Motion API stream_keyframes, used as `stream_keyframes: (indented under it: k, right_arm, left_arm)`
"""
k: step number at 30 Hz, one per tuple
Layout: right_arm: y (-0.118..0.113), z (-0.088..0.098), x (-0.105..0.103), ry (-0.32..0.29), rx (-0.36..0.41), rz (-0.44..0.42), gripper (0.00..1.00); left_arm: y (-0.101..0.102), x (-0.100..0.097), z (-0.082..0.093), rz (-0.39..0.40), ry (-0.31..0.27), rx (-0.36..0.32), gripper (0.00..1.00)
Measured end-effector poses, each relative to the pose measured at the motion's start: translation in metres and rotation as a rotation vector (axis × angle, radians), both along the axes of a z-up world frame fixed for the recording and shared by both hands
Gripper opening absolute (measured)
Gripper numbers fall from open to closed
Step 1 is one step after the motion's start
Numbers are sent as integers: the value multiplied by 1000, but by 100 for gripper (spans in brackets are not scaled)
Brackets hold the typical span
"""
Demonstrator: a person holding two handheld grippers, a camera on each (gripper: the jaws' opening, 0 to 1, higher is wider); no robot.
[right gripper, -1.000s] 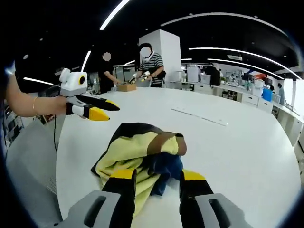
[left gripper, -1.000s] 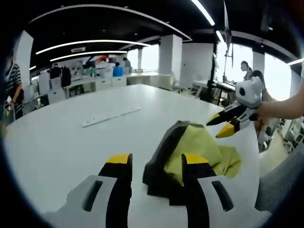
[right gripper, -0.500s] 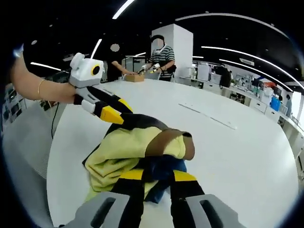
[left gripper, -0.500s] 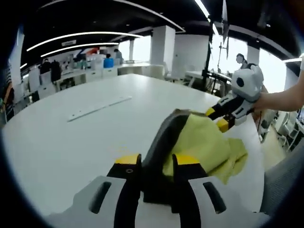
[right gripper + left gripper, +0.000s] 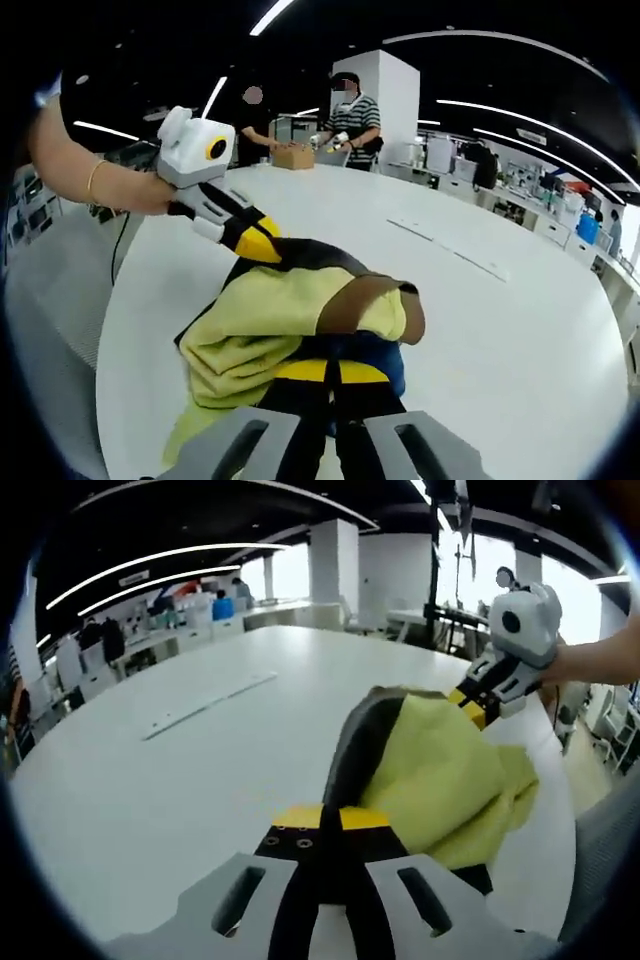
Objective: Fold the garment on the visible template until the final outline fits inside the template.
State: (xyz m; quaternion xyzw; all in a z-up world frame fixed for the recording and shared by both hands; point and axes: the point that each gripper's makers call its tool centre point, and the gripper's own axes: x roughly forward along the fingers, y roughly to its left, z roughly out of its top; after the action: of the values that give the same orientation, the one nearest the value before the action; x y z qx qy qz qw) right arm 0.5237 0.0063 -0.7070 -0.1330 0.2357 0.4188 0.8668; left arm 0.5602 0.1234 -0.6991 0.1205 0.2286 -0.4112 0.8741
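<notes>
A crumpled garment [image 5: 440, 780], yellow with a black edge, lies bunched on the round white table [image 5: 150, 780]. In the right gripper view the garment [image 5: 270, 310] also shows brown and blue parts. My left gripper [image 5: 322, 820] is shut on its dark edge near me. The right gripper [image 5: 468, 702], held in a hand, comes in from the right and pinches the yellow cloth at the far side. In the right gripper view, my right gripper [image 5: 325, 372] is shut on the cloth, and the left gripper [image 5: 262, 245] bites the black edge opposite.
A thin white strip [image 5: 205, 705] lies flat on the table beyond the garment; the same strip [image 5: 450, 250] is at the right. Two people stand by a cardboard box [image 5: 293, 156] at the far table edge. A grey chair [image 5: 610, 880] sits beside the table rim.
Both grippers went from open and apart from the garment to shut on it, each at its own side. The cloth has lifted and bunched up between them.
</notes>
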Motion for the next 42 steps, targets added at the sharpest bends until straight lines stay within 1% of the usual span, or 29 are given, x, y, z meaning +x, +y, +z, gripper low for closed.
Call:
stream_keyframes:
  k: [3,6,10,13,17,20,24,30,33,38,42]
  right_arm:
    - [-2,5,1,-6,12,-15,0]
    - [-5,12,2,-4,29,-37,0]
    - [-13,22,5,-18,44,-72,0]
    - [-21,30,5,-30,52,-95,0]
    - [-32,35,4,-46,42,-118,0]
    - [-40,39,3,-56,37,-134,0]
    - [-52,42,0,-59,41,-170,0]
    - [-72,41,-4,-60,49,-240,0]
    - [-83,40,-5,-58,51,-284,0]
    - [-99,36,-8,-50,51,-337,0]
    - [-113,33,-12,-40,57,-391,0]
  left_arm:
    - [3,0,8,15,-26,-7,0]
    - [8,2,20,31,-70,-7,0]
    - [17,5,35,74,-115,-19,0]
    - [24,5,44,99,-138,-28,0]
    - [27,1,49,105,-149,-29,0]
    - [31,-3,48,106,-164,-1,0]
    - [38,-10,43,112,-169,29,0]
    - [52,-22,40,145,-177,46,0]
    - [58,-27,41,159,-181,42,0]
    - [65,-40,33,163,-175,70,0]
    - [73,-51,20,165,-155,105,0]
